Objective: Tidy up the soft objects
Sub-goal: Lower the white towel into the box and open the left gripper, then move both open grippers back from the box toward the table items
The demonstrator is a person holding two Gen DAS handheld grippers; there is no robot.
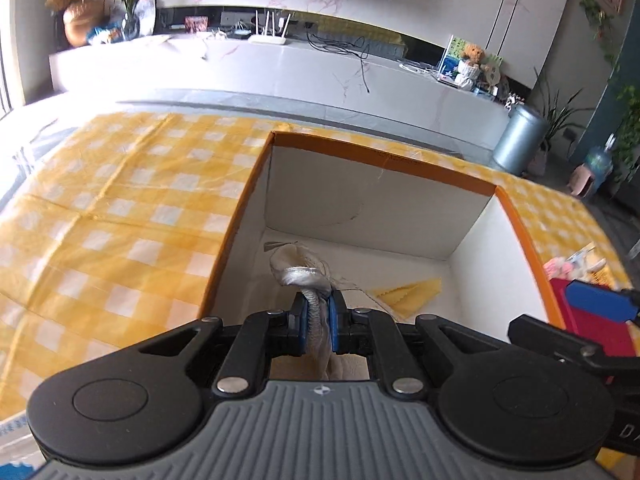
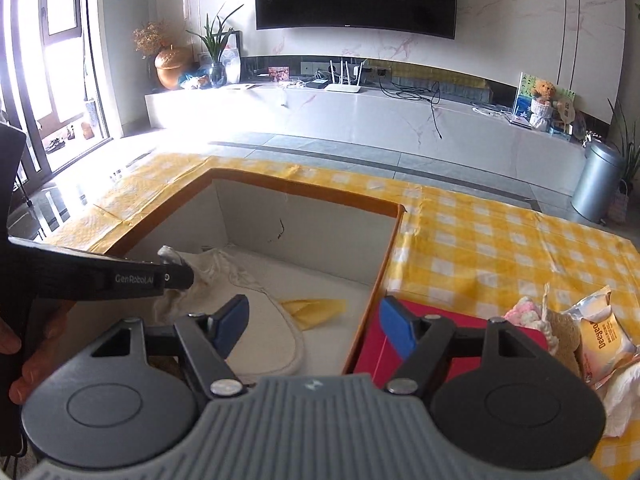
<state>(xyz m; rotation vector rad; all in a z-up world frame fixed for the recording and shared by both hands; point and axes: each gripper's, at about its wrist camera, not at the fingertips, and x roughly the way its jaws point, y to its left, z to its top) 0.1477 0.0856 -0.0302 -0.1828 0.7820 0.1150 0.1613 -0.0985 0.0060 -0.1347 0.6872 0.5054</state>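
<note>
One limp cream cloth (image 1: 316, 300) (light, floppy, silky-hemmed) hangs pinched by the left tongs (image 1: 317, 312) over the box (image 1: 400, 164), best gripped at a bunched fold, while the right tongs (image 2: 312, 326) gape wide and empty.

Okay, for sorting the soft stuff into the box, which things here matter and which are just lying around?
Part of the job:
- orange-rimmed box
- cream cloth, pinched in the left gripper
- yellow cloth already in the box
- pink knitted item
- right gripper, open

Just lying about:
- snack packet
- red box
- router
- teddy bear
- metal bin
</note>
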